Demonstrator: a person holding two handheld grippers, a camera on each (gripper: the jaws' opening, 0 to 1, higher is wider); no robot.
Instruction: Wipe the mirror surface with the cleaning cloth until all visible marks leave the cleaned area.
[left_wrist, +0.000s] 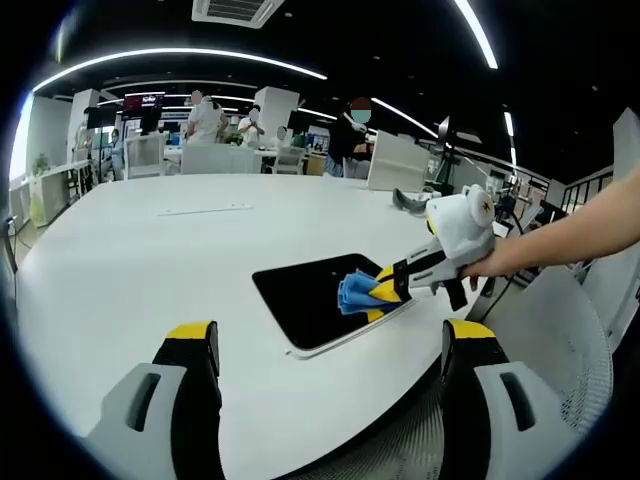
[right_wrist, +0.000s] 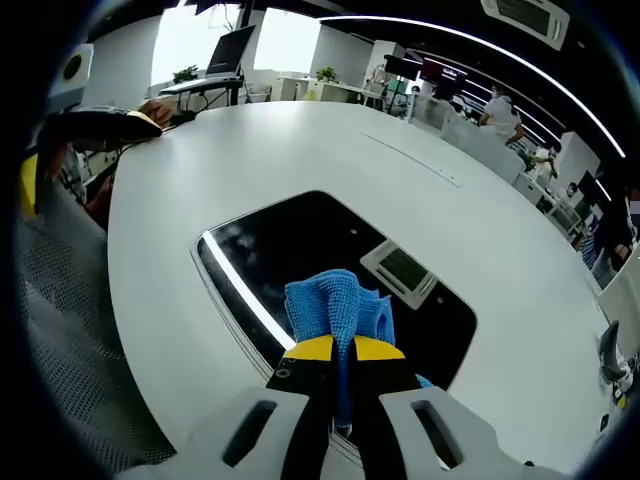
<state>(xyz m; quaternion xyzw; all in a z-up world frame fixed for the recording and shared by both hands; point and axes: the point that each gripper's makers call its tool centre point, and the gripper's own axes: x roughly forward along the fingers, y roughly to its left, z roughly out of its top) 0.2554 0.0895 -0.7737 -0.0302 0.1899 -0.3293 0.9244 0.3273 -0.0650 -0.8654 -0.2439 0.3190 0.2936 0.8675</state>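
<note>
Wiping looks under way: the right tool (right_wrist: 335, 352) has its yellow-tipped jaws clamped on a bunched blue cleaning cloth (right_wrist: 335, 305), and the cloth presses down onto the dark mirror (right_wrist: 300, 240), near the mirror's edge closest to the holder. Gripping the cloth as a wad gives a firm pad that pushes flat against the glass rather than trailing loose. The mirror lies flat on the white surface (right_wrist: 470, 215), close to its curved rim, within easy reach of the person's arm.

In the left gripper view, the right tool (left_wrist: 392, 290) comes in from the right with the cloth (left_wrist: 355, 292) on the mirror (left_wrist: 310, 295), a hand (left_wrist: 485, 265) behind it. The left tool (left_wrist: 330, 345) hangs back above the surface (left_wrist: 150, 260) with its jaws wide apart and holding nothing, probably kept clear so the mirror stays watched.

Ceiling lights and a vent reflect in the glass; whether marks remain is hard to tell, possibly faint specks.
</note>
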